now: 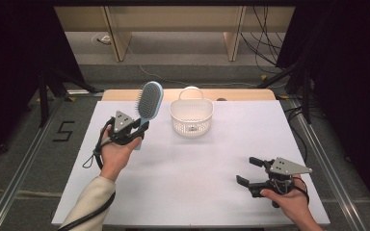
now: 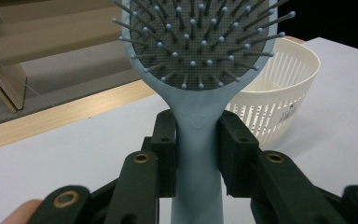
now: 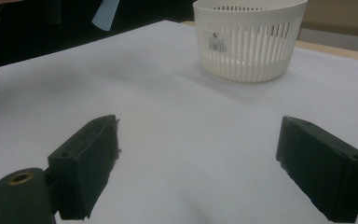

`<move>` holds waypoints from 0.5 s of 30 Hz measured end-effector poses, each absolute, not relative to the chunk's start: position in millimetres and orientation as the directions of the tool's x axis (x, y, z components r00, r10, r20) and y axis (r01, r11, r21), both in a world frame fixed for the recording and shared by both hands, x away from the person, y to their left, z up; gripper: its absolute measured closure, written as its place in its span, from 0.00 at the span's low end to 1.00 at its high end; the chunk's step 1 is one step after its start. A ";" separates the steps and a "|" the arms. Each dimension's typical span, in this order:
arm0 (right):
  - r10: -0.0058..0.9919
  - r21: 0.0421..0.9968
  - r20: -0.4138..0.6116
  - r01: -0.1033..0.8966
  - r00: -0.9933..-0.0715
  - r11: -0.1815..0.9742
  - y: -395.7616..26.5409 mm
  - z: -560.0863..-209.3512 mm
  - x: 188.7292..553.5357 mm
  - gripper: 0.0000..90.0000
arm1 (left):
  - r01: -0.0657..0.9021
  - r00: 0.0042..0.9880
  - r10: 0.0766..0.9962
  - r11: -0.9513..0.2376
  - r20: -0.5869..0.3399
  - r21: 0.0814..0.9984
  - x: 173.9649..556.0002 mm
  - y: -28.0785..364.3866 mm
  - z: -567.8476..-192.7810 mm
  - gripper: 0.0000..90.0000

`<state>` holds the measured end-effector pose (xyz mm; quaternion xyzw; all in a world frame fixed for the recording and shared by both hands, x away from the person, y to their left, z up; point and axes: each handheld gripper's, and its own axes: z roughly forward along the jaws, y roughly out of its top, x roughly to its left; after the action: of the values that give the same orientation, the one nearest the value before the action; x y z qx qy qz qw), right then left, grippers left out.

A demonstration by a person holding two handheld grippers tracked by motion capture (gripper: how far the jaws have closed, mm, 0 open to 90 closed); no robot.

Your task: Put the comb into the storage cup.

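Observation:
A light blue hairbrush with a grey bristle pad is held up over the table's left side, head up and tilted toward the basket. My left gripper is shut on its handle; in the left gripper view both black pads press the handle just below the head. A white slotted plastic basket with a handle stands at the back middle of the table, to the right of the brush. My right gripper rests low at the front right, open, with nothing between its fingers.
The white table has a wooden strip along its far edge. The basket stands beyond the right gripper, a label on its wall. Black stands and cables flank the table on both sides.

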<state>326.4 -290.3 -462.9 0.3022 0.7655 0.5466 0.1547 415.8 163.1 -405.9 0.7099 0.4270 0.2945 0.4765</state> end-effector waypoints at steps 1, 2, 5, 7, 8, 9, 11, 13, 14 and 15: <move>0.632 0.930 0.092 0.293 -0.769 0.221 -290.1 -463.1 326.4 0.15 | 0.326 0.463 0.886 -0.179 0.009 0.928 416.1 162.6 -405.8 0.77; 0.632 0.930 0.091 0.292 -0.769 0.221 -289.8 -463.2 326.4 0.15 | 0.324 0.463 0.887 -0.179 0.009 0.929 416.3 162.4 -405.7 0.77; 0.632 0.931 0.089 0.290 -0.770 0.222 -289.8 -463.2 326.5 0.14 | 0.321 0.463 0.886 -0.178 0.010 0.930 416.8 162.3 -404.7 0.77; 0.633 0.930 0.089 0.291 -0.769 0.222 -289.9 -463.3 326.6 0.14 | 0.318 0.462 0.887 -0.179 0.012 0.931 416.8 162.4 -403.8 0.77; 0.634 0.931 0.089 0.291 -0.769 0.223 -289.9 -463.3 326.6 0.14 | 0.317 0.462 0.887 -0.176 0.011 0.932 416.9 162.2 -403.6 0.77; 0.633 0.931 0.088 0.290 -0.769 0.223 -289.9 -463.3 326.6 0.14 | 0.316 0.461 0.887 -0.175 0.010 0.933 417.0 162.0 -403.4 0.77; 0.633 0.931 0.086 0.289 -0.769 0.224 -289.8 -463.4 326.6 0.13 | 0.315 0.461 0.887 -0.174 0.010 0.933 417.3 161.9 -403.1 0.77; 0.633 0.931 0.086 0.288 -0.769 0.224 -289.9 -463.4 326.6 0.13 | 0.313 0.460 0.888 -0.171 0.008 0.934 417.6 161.9 -402.8 0.77; 0.633 0.931 0.086 0.288 -0.769 0.223 -289.9 -463.4 326.7 0.13 | 0.313 0.459 0.888 -0.170 0.008 0.934 417.8 162.0 -402.6 0.77; 0.633 0.931 0.086 0.288 -0.769 0.223 -289.9 -463.4 326.7 0.13 | 0.312 0.459 0.888 -0.172 0.010 0.934 418.0 162.1 -402.4 0.77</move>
<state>326.7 -289.9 -463.4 0.3007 0.7659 0.5458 0.1583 418.0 162.1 -402.4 0.7047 0.4258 0.2988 0.4825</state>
